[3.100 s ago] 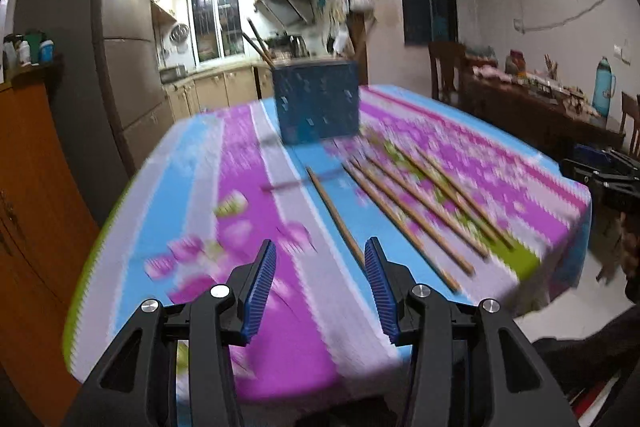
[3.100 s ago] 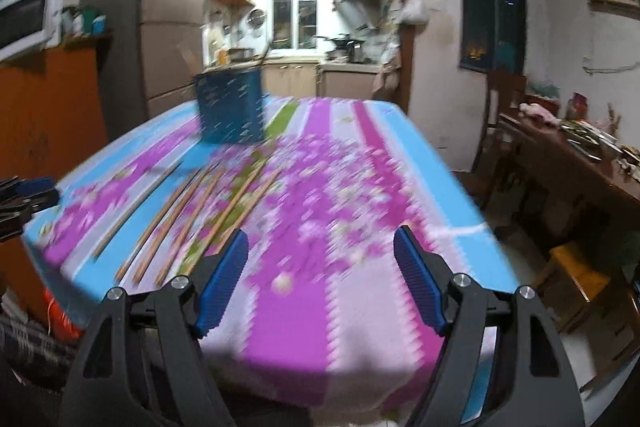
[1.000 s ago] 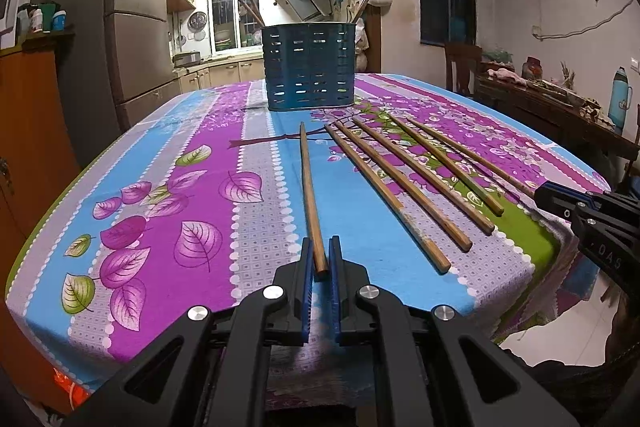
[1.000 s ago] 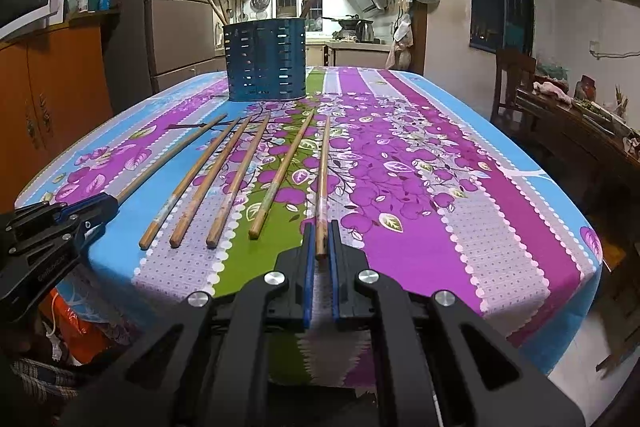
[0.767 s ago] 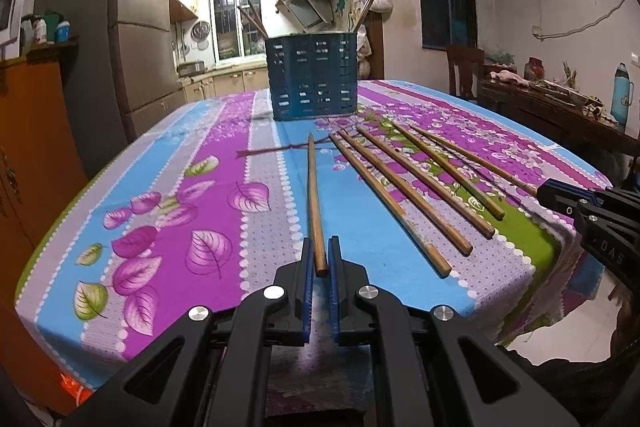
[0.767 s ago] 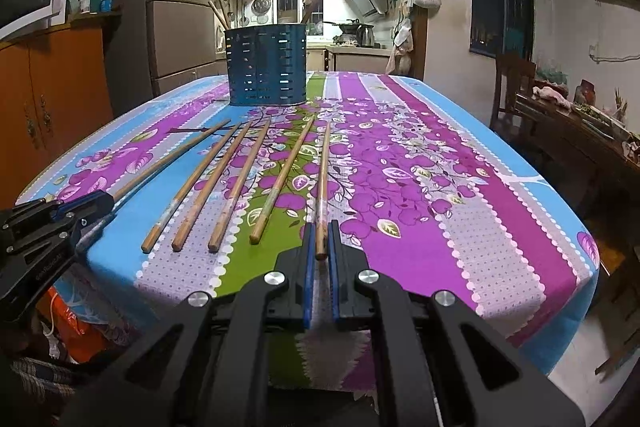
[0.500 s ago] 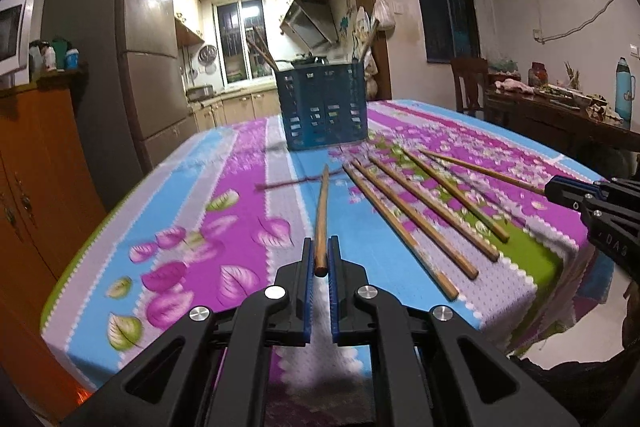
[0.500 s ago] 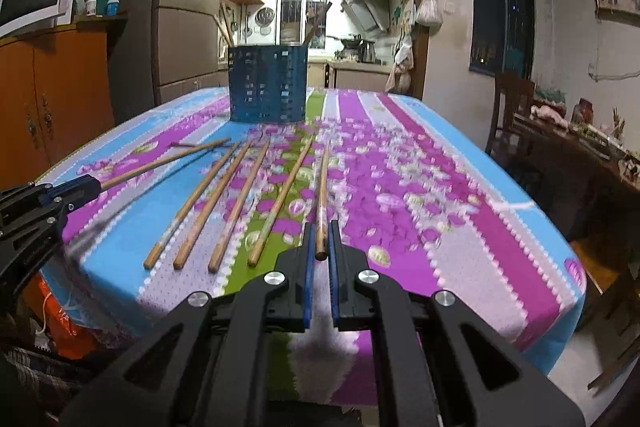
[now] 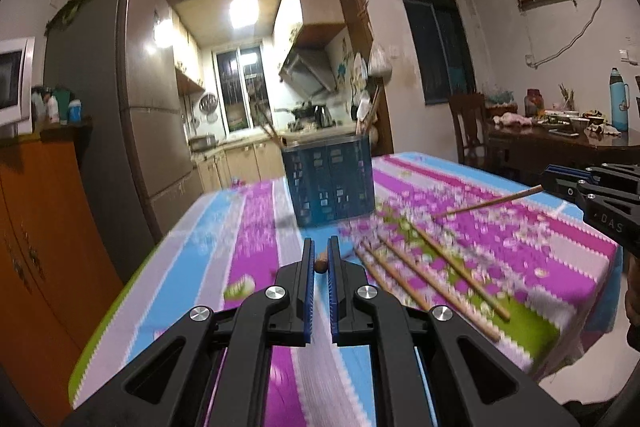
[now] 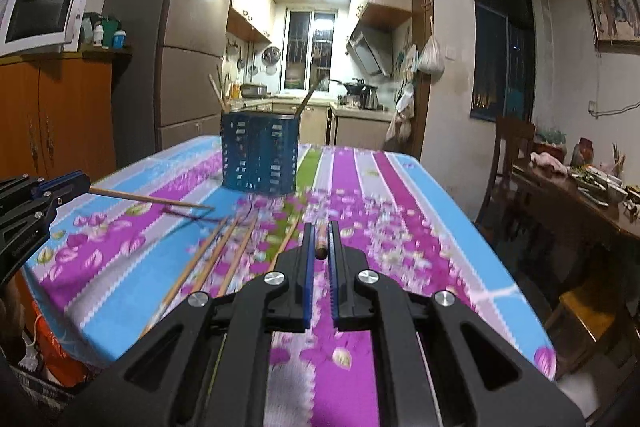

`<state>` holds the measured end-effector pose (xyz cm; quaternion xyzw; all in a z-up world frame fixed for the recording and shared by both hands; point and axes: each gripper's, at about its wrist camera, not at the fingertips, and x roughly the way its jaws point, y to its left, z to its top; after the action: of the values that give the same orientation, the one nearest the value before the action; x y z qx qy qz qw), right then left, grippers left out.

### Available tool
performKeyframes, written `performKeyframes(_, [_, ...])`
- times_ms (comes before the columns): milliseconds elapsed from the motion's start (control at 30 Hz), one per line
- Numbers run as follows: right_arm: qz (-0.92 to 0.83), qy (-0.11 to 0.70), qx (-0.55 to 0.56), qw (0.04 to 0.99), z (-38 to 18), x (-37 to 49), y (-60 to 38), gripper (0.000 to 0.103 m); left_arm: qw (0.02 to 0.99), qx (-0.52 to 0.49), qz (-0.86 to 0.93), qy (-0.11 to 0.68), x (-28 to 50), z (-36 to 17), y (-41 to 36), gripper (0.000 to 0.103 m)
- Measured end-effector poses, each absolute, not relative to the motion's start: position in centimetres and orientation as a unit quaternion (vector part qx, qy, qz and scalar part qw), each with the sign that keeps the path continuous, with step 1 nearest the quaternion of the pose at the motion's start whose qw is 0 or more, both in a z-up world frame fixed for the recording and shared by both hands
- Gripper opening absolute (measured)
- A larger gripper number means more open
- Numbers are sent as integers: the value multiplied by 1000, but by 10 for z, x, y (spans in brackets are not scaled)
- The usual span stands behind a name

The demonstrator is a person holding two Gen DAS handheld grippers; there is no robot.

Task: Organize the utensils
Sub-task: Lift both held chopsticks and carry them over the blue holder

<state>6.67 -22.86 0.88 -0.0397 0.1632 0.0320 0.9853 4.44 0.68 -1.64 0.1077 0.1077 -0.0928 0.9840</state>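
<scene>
**Two chopsticks up, basket ahead**

The left gripper pinches a chopstick by its butt end, jaws narrow; the right gripper clamps a second chopstick likewise. Both sticks are clear of the cloth, pointing toward the blue utensil basket at twelve o'clock. To do this well, tip each stick's thin end down over the open rim before letting go, one side at a time. The chopsticks are long, brown, tapered wood. Loose chopsticks lie at two o'clock on the floral tablecloth.
</scene>
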Motion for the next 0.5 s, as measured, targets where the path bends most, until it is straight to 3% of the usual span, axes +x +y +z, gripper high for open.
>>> performKeyframes(500, [38, 120, -46, 991, 51, 111, -248, 5, 988, 87, -104, 68, 90, 31, 4, 7])
